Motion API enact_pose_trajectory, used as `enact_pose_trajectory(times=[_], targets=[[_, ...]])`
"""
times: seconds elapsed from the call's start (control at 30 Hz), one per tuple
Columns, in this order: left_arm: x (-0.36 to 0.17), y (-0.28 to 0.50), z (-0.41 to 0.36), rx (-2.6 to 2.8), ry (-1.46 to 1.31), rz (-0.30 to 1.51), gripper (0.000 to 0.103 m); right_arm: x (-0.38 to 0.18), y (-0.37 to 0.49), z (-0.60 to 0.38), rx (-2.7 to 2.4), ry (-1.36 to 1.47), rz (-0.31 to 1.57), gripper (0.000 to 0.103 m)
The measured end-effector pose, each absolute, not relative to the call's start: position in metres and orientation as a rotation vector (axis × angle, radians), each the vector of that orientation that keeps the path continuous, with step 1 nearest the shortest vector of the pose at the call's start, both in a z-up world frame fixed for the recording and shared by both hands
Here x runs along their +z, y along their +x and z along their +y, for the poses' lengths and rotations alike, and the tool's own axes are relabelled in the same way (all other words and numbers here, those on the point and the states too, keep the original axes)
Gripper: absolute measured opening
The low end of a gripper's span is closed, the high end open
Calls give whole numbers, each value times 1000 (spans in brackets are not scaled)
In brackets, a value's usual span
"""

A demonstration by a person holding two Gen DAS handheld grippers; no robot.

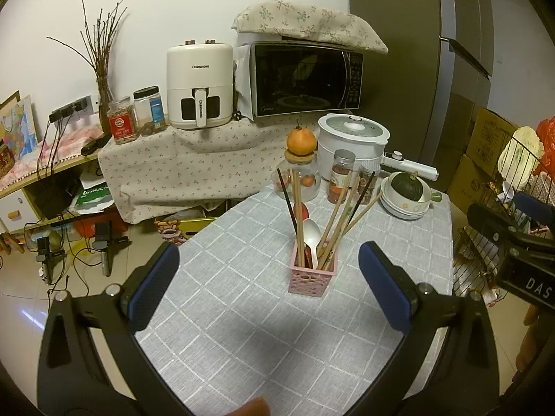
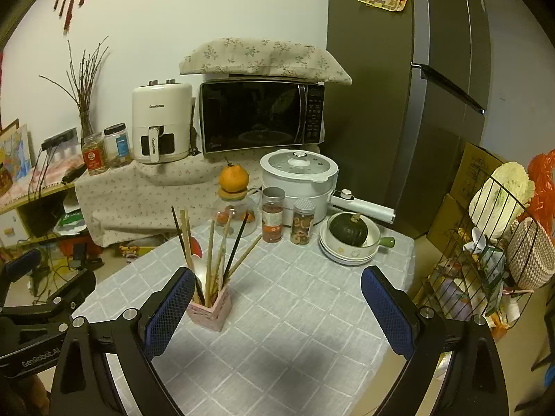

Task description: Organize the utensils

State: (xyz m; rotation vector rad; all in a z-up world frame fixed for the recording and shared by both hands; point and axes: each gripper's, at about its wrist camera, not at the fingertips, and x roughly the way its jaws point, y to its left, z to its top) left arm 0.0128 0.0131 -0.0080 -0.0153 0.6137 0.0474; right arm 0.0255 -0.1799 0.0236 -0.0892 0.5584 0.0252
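both grippers, left gripper (image 1: 269,277) and right gripper (image 2: 277,308), spread wide, holding nothing; pink holder (image 1: 313,277) with chopsticks (image 1: 334,222) and spoon (image 1: 312,234) sits on the counter (image 1: 242,312)

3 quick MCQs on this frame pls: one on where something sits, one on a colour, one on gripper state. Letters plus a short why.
1. Where is the orange?
A. On top of the glass jar
B. Inside the microwave
C. In the bowl

2. What colour is the utensil holder?
A. Green
B. Pink
C. Black

3. How do the left gripper and right gripper stand?
A. Both shut on chopsticks
B. Left shut, right open
C. Both open, holding nothing

Answers:
1 A: it rests on the jar's lid.
2 B: pink box holding the chopsticks and white spoon.
3 C: fingers wide apart in both wrist views, only tablecloth between.
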Motion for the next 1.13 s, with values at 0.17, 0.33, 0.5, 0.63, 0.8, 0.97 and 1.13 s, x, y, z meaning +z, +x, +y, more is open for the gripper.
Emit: enact_pose_trajectory(times=[0.17, 0.33, 0.5, 0.63, 0.8, 0.97, 1.13], targets=[[-8, 13, 13, 44, -17, 617, 103, 21, 25, -178, 25, -87, 565, 98], [-9, 13, 14, 45, -17, 616, 103, 21, 26, -178, 25, -87, 564, 98], [-9, 13, 14, 44, -17, 618, 103, 21, 26, -178, 27, -87, 564, 98], [-9, 13, 14, 44, -17, 618, 103, 21, 26, -179, 26, -87, 563, 98], [-9, 12, 14, 45, -17, 619, 103, 21, 26, -179, 28, -86, 567, 98], [-10, 12, 14, 45, -16, 621, 103, 22, 26, -176, 28, -88, 570, 98], [-14, 14, 12, 36, -21, 643, 103, 21, 27, -176, 26, -87, 574, 98]])
